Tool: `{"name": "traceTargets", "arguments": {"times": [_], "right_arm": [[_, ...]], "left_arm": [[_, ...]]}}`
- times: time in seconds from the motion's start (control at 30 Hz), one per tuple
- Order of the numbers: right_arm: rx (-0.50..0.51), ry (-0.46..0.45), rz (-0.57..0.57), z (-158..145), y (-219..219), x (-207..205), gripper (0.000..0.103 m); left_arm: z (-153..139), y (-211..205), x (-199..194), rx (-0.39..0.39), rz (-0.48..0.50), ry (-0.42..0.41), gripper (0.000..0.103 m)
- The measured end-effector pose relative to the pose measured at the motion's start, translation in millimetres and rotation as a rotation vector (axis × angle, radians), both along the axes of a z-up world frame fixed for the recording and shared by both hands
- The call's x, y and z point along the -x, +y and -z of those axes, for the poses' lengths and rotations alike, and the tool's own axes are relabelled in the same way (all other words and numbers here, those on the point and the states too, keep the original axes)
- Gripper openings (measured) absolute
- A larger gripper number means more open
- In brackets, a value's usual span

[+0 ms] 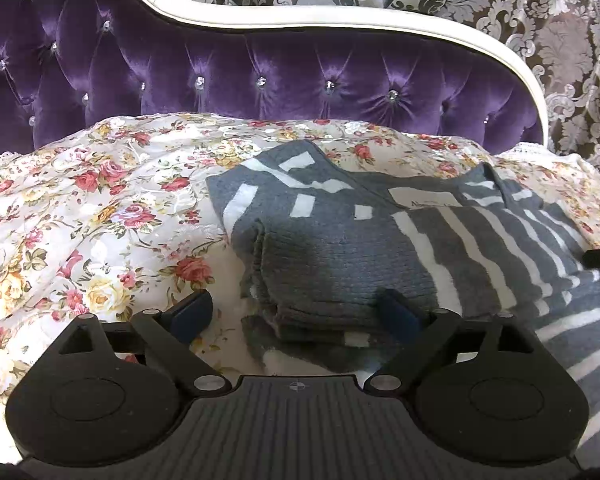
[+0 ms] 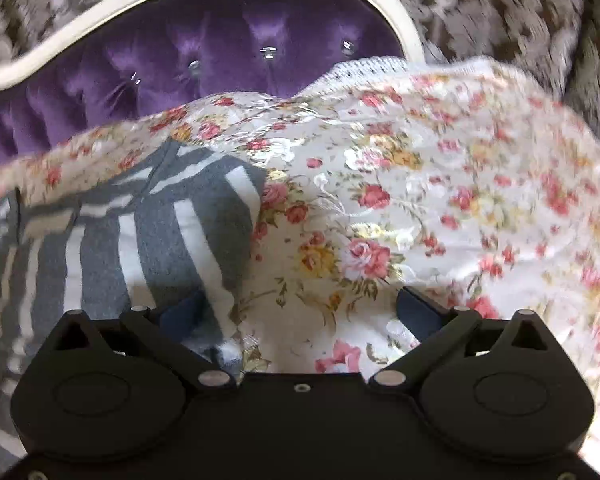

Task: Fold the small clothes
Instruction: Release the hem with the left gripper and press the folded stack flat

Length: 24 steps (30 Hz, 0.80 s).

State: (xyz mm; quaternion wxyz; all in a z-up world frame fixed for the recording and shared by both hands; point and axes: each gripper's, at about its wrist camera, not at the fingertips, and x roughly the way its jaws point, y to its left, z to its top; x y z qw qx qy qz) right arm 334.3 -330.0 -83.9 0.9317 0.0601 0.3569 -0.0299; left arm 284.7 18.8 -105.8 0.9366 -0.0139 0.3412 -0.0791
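Observation:
A grey knit sweater with white stripes and blocks lies folded on the floral bedspread. Its left side is doubled into thick layers. My left gripper is open at that near left corner: the right finger rests on the knit, the left finger on the bedspread. In the right wrist view the sweater fills the left side. My right gripper is open at its right edge, with the left finger against the striped cloth and the right finger over the bedspread.
A purple tufted headboard with a white curved frame rises behind the bed; it shows in the right wrist view as well. Patterned grey damask fabric hangs beyond it. The bedspread's lace edge is at the far right.

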Motion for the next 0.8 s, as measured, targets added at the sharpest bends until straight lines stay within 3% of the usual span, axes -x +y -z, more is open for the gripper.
{"name": "traceTargets", "arguments": {"times": [0.13, 0.33, 0.47, 0.67, 0.8], "right_arm": [[0.012, 0.001, -0.009, 0, 2, 0, 0.101], [0.003, 0.006, -0.012, -1, 1, -1, 0.101], [0.001, 0.008, -0.013, 0, 1, 0, 0.102], [0.002, 0.007, -0.014, 0, 1, 0, 0.102], [-0.002, 0.010, -0.018, 0, 1, 0, 0.102]], "left_arm": [[-7, 10, -3, 0.039, -0.039, 0.003, 0.092], [-5, 30, -24, 0.036, -0.166, 0.031, 0.093], [-4, 29, -27, -0.003, -0.182, 0.036, 0.097], [-14, 30, -30, 0.056, -0.200, 0.046, 0.096], [-14, 20, -38, -0.036, -0.200, 0.040, 0.097]]}}
